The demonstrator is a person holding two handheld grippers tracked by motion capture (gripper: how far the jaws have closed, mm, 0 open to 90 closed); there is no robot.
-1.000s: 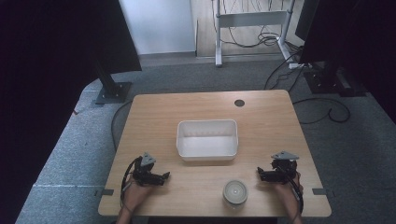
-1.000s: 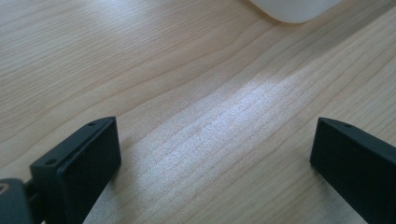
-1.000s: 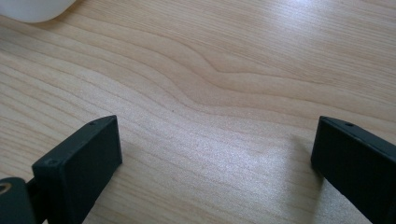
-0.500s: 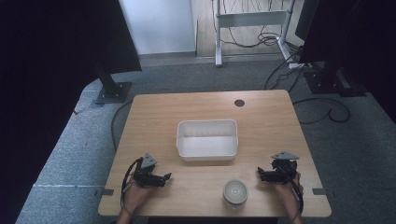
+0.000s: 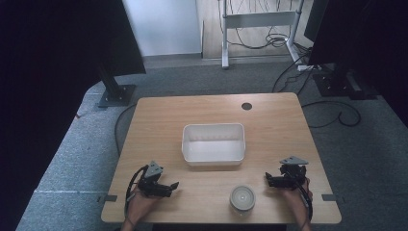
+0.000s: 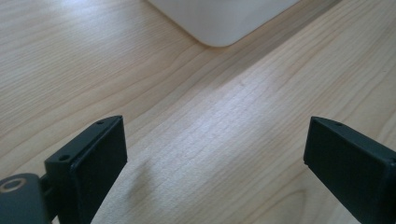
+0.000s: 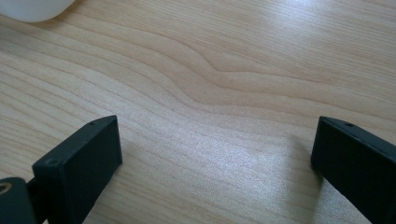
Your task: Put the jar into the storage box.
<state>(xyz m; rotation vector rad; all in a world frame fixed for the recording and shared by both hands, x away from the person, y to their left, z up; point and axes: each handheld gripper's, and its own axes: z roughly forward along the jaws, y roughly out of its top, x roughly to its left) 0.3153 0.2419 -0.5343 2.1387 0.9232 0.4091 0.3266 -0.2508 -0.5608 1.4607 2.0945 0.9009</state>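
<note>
A white rectangular tub [image 5: 213, 143] stands in the middle of the wooden table [image 5: 159, 120]; it looks empty. A small round white container with a lid [image 5: 242, 197] sits near the front edge. My left gripper [image 5: 172, 186] rests low at the front left, open, with nothing between its jaws [image 6: 215, 154]; a corner of the tub [image 6: 219, 18] shows beyond them. My right gripper [image 5: 267, 180] rests at the front right, just right of the round container, open over bare wood [image 7: 215, 154]. An edge of the tub [image 7: 32, 9] shows at the upper left there.
A dark round hole [image 5: 247, 106] marks the table's far side. Black stands [image 5: 115, 91] and a white frame with cables [image 5: 255, 29] occupy the floor behind the table. Bare wood lies between the tub and each gripper.
</note>
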